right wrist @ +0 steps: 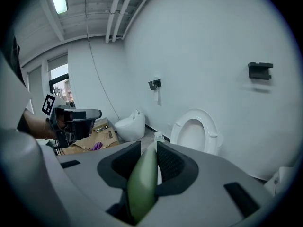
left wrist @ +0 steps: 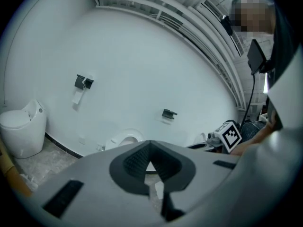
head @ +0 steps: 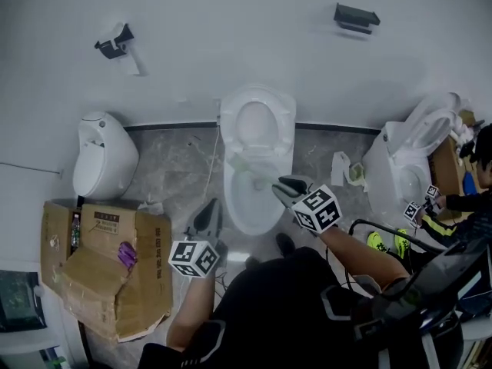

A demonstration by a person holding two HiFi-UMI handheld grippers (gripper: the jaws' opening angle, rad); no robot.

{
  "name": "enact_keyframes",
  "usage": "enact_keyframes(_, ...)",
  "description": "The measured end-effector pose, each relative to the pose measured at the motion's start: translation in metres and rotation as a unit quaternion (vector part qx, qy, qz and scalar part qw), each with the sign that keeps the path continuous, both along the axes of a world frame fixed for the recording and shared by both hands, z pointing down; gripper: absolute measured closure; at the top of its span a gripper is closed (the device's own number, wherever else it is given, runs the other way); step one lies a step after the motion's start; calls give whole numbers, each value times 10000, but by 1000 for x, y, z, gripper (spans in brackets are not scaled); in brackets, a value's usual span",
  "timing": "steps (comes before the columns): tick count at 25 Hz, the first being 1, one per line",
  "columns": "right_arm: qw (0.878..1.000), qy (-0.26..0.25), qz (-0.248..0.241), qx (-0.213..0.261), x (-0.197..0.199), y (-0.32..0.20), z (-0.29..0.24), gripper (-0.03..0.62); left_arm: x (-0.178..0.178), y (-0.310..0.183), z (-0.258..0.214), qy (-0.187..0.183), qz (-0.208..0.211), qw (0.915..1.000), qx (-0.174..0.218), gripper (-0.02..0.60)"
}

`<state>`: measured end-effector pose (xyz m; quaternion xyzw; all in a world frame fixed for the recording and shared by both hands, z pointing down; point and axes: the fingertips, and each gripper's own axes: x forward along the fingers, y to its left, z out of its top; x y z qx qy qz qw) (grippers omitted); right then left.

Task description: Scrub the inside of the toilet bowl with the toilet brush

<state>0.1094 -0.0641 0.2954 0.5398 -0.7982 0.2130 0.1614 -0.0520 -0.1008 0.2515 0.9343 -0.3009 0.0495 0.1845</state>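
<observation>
The white toilet [head: 255, 177] stands against the wall with its seat [head: 257, 119] raised. My right gripper [head: 284, 187] is shut on the pale green handle of the toilet brush [head: 250, 167], which reaches left across the bowl's back rim. In the right gripper view the green handle [right wrist: 142, 178] sits between the jaws of the right gripper [right wrist: 147, 151], and the white brush head [right wrist: 157, 137] pokes out ahead, with the raised seat [right wrist: 195, 130] beyond. My left gripper [head: 209, 209] hangs left of the bowl, shut and empty [left wrist: 150, 162].
A second white toilet [head: 104, 154] stands at the left above a torn cardboard box [head: 108, 261]. A third toilet [head: 406, 160] and another person [head: 475, 187] are at the right. Black fixtures [head: 115, 43] [head: 355, 15] hang on the wall.
</observation>
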Motion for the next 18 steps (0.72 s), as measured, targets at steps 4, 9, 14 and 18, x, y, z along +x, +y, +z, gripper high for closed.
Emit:
enact_keyframes(4,10000,8,14,49,2,0,-7,482,0,-4,-11,54,-29,9999,106,572)
enact_keyframes(9,9999,20,-11,114,0,0,-11,482,-2,-5,-18,108,-69,9997,190,572)
enact_keyframes(14,9998,21,-43,187,-3,2,-20,482,-3,-3,-27,161,-65,9995,253,572)
enact_keyframes(18,9996,-3,-28,271,-2,0,-27,482,-2,-4,-30,148,-35,9994,310,572)
